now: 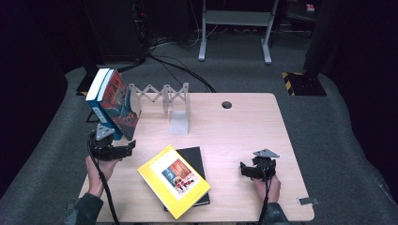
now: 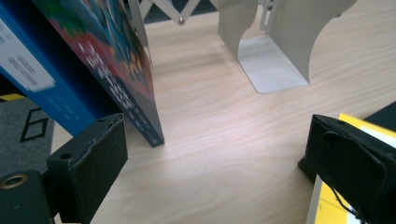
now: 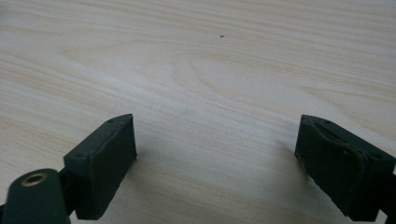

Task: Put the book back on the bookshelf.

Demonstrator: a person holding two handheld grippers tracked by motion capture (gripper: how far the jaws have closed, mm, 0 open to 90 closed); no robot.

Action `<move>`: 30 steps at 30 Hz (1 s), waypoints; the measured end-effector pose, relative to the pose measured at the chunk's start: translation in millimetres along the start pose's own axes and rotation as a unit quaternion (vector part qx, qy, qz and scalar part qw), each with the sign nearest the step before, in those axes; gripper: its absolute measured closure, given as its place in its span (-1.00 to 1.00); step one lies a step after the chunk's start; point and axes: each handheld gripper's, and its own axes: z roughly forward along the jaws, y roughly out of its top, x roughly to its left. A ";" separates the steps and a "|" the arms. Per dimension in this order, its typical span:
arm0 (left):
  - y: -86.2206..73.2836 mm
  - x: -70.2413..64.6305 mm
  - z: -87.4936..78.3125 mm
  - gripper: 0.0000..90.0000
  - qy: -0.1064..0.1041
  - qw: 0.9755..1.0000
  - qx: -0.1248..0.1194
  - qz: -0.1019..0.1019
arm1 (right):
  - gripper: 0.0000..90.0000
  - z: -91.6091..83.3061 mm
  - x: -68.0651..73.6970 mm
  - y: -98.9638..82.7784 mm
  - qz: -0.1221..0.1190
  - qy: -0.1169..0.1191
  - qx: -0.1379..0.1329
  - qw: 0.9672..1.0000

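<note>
A blue-spined book (image 1: 112, 103) with a colourful cover stands tilted at the table's left edge, leaning against a grey accordion book rack (image 1: 162, 96). My left gripper (image 1: 130, 149) sits low just in front of it, open, with bare table between the jaws. In the left gripper view, the book's (image 2: 116, 60) lower corner rests on the wood just past the left jaw, and the left gripper (image 2: 215, 154) touches nothing. A yellow book (image 1: 174, 180) lies flat on a black book (image 1: 195, 157) at the front centre. My right gripper (image 1: 244, 169) (image 3: 217, 158) stands open over bare wood at the front right.
The rack's metal end plate (image 2: 275, 46) stands on the wooden table (image 1: 244, 131) behind the flat books. A round cable hole (image 1: 226, 104) lies near the far edge. A small metal clip (image 1: 307, 201) sits at the front right corner. Cables cross the floor beyond the table.
</note>
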 end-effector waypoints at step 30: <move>-79.4 -9.9 5.1 -1.00 -0.049 0.997 0.060 -0.025 | -0.87 -0.3 5.8 2.4 -0.003 0.013 0.019 1.000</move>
